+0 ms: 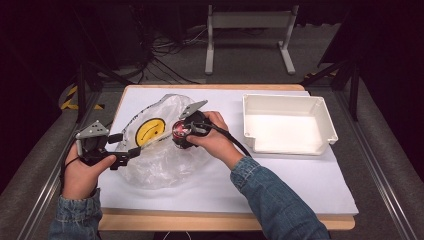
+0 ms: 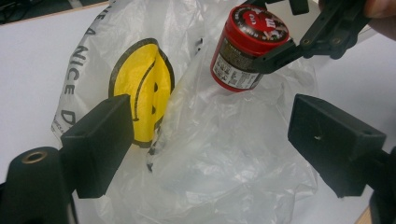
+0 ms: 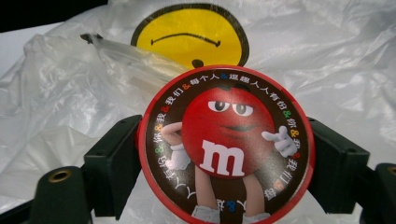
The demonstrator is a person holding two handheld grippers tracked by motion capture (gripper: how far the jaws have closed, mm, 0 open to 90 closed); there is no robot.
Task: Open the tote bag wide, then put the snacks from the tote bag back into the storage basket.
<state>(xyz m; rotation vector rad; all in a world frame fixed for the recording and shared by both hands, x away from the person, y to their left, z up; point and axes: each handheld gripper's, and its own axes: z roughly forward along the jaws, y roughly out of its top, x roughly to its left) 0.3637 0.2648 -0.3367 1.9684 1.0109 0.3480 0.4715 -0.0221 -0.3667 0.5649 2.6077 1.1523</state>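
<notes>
Right in front of my right gripper (image 3: 224,154) I am clamping a red candy tub (image 3: 225,144), one black jaw pressed on each side of it. Its round lid is facing my camera, with a red cartoon candy figure, a white "m" and a ring of small characters around the rim. From above, my right hand (image 1: 216,136) is holding that gripper over the middle of the table (image 1: 280,187), and the tub (image 1: 180,133) is sitting at the gripper's tip, above the clear plastic bag (image 1: 160,160).

My left gripper (image 1: 125,145) is reaching in from the left edge, gripped by my left hand (image 1: 80,175). Its jaws are standing wide apart with nothing between the pads; in my left gripper view they are framing the crumpled bag (image 2: 224,163) from either side. I cannot tell whether the lower jaw is touching the film.

Just beyond those jaws, the tub (image 2: 247,46) is hanging tilted, lid up and to the right, its label side toward me, over the bag's rumpled film.

Farther on, the bag's yellow smiley face (image 2: 140,88) is showing through the plastic, with dark lettering curving beside it. In my right gripper view the smiley (image 3: 189,35) is lying just past the lid.

Off to the right, well apart from the bag, a white tray (image 1: 327,122) is resting on the table's white surface.
</notes>
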